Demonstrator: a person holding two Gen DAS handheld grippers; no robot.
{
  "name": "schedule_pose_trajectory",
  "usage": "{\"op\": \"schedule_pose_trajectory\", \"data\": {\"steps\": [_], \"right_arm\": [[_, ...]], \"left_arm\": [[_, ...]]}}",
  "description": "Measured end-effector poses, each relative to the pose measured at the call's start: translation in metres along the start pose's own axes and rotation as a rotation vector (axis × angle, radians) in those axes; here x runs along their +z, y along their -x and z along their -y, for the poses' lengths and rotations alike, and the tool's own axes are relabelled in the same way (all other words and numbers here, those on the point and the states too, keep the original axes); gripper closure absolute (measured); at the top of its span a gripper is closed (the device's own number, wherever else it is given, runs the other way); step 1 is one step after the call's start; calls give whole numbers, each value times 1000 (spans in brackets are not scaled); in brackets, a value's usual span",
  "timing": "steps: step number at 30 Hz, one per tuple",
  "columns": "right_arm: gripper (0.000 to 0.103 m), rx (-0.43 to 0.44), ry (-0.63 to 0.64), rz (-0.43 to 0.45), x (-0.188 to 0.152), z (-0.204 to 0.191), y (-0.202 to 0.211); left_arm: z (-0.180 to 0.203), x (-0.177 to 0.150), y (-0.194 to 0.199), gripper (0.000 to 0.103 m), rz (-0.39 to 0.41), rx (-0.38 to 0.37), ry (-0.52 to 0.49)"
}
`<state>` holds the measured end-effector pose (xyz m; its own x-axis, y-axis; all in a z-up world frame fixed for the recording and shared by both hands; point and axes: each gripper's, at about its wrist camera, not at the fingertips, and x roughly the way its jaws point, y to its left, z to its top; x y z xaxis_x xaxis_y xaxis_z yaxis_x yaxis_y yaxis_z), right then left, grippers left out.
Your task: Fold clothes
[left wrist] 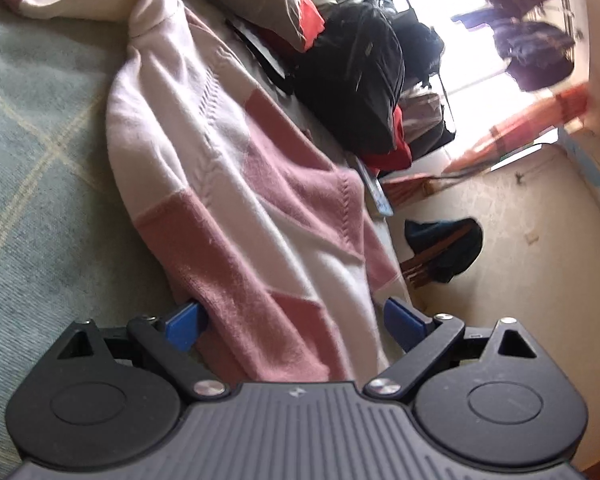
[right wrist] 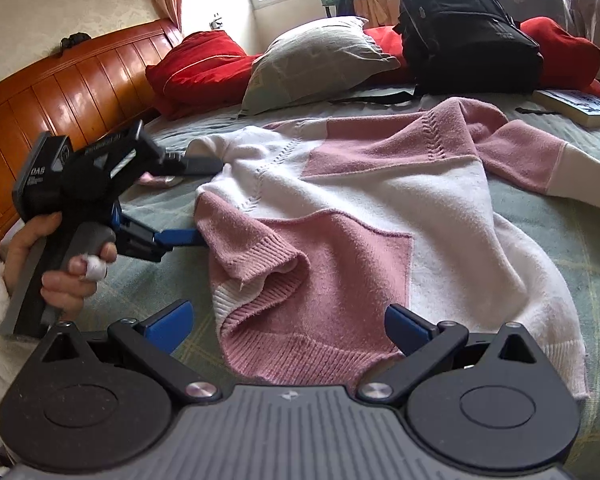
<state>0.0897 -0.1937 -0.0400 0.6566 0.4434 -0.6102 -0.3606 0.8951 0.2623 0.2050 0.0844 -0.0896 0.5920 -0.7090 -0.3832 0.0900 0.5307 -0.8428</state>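
both grippers spread at the sweater's edges, nothing pinched yet

ribbed pink hem fills the space just ahead of our right gripper (right wrist: 288, 326), whose blue fingers stand wide apart on either side of it. we judge the jaws are kept spread so the hem can slide between them before they close; for now no cloth is caught.

our left gripper (left wrist: 290, 318) is likewise spread, with the sweater (left wrist: 236, 168) running between its two fingers. from the right wrist view we see this tool (right wrist: 180, 238) held in our left hand (right wrist: 56, 268), its blue finger reaching to the pink cuff of the near sleeve at the garment's side. whether the finger touches the knit or only sits just beside it, we cannot tell.

the sweater (right wrist: 380, 208), in pink and white blocks, lies on the green checked bedcover (right wrist: 560, 216), rumpled rather than flat: the near sleeve is doubled over the body and the far sleeve trails away toward the book (right wrist: 580, 106). that is why we come at it from two edges, one tool at the sleeve and one at the hem, so the cloth can be pulled taut and laid square.

a grey pillow (right wrist: 316, 60), red bedding (right wrist: 204, 68) and a black backpack (right wrist: 468, 36) sit behind, well apart from the work. we judge the folding has barely begun, and that the loose knit could slip from a shallow pinch.
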Motion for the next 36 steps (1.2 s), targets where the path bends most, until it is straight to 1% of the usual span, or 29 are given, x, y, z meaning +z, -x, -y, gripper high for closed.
{"op": "schedule_pose_trajectory", "data": {"steps": [2,3,5,8,9,11,12,14,15,16,17,18,21,24,27,30,33,36], "right_arm": [[0,1,0,-3,-1,0,0],[0,1,0,-4,-1,0,-1],[0,2,0,-6,-2,-1,-1],[0,5,1,-7,-3,-2,-1],[0,5,2,-9,-3,-2,-2],[0,5,2,-11,-4,-2,-2],[0,5,2,-13,-4,-2,-2],[0,6,-1,-17,-6,-3,-3],[0,6,-3,-19,-6,-3,-3],[0,6,-5,-21,-7,-3,-3],[0,7,-6,-23,-8,-3,-4],[0,7,-8,-25,-9,-3,-4],[0,8,-14,-32,-11,-3,-5],[0,8,-19,-35,-13,-3,-5],[0,6,-19,-25,-12,-4,-1],[0,4,-19,-15,-12,-4,3],[0,2,-19,-4,-12,-5,7],[0,0,-20,6,-11,-6,11]], "left_arm": [[4,-2,1,8,15,-40,-5],[5,-4,-1,6,15,-62,-10],[6,-9,-9,5,-11,-100,-5],[-3,-21,-26,5,-66,-142,47],[-7,-24,-31,5,-72,-151,60],[-14,-30,-37,7,-44,-165,66],[-17,-32,-39,10,-29,-170,71],[-22,-33,-38,23,-4,-148,94],[-24,-33,-38,38,-2,-121,102],[-29,-33,-38,60,1,-97,114],[-34,-33,-38,72,5,-89,133],[-39,-34,-39,92,9,-80,152],[-52,-36,-40,92,20,-50,196],[-37,-37,-41,93,27,17,136],[-20,-31,-33,98,21,69,93],[2,-27,-6,98,46,111,-20],[13,-22,34,98,91,151,-92],[18,-14,74,98,139,217,-146]]}}
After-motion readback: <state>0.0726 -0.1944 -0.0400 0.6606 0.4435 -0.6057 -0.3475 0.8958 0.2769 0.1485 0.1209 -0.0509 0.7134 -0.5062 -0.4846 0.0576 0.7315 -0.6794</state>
